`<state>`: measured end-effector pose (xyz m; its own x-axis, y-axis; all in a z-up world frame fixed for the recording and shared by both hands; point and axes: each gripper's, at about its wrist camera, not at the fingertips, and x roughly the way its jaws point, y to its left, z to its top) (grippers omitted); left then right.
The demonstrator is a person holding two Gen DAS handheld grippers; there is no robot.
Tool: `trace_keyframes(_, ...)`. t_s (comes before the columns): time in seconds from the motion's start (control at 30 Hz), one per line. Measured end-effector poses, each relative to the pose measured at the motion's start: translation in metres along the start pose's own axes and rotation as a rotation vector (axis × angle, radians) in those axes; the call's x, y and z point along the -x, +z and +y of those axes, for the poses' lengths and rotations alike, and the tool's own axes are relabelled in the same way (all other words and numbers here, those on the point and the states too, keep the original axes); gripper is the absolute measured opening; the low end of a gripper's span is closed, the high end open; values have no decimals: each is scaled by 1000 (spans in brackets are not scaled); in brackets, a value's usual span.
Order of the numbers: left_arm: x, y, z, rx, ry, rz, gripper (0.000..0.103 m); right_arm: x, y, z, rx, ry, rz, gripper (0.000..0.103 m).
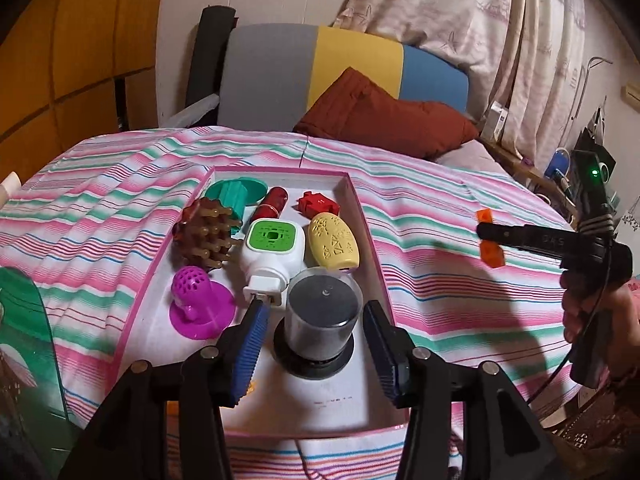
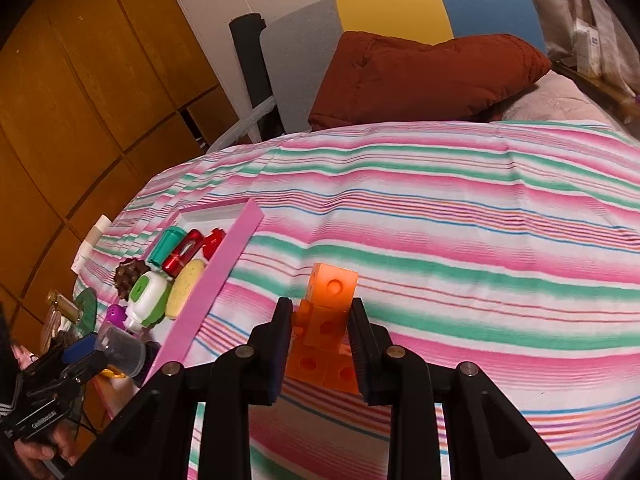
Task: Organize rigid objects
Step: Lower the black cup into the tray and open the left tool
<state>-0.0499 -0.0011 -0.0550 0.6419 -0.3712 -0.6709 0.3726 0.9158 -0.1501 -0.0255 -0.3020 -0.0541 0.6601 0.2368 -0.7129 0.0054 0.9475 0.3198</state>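
Note:
A pink-rimmed shallow box lies on the striped bed. In it are a grey cylinder with a clear cap on a black base, a white and green plug-in device, a yellow perforated oval, a purple holder, a brown spiky brush, a teal part, a red capsule and a red puzzle piece. My left gripper is open, its fingers on either side of the cylinder. My right gripper is shut on an orange block piece and holds it above the bed, right of the box.
A rust-red pillow lies at the head of the bed against a grey, yellow and blue headboard. A wooden wardrobe stands to the left. A green-printed item lies at the left edge. A cluttered shelf is at the right.

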Motion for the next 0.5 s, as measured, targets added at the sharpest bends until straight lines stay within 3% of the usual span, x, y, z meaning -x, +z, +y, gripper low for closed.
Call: trace_keyframes(0.5,14,-6,15,-2,-30,-46,50,-25,9,68,45,91,38,28)
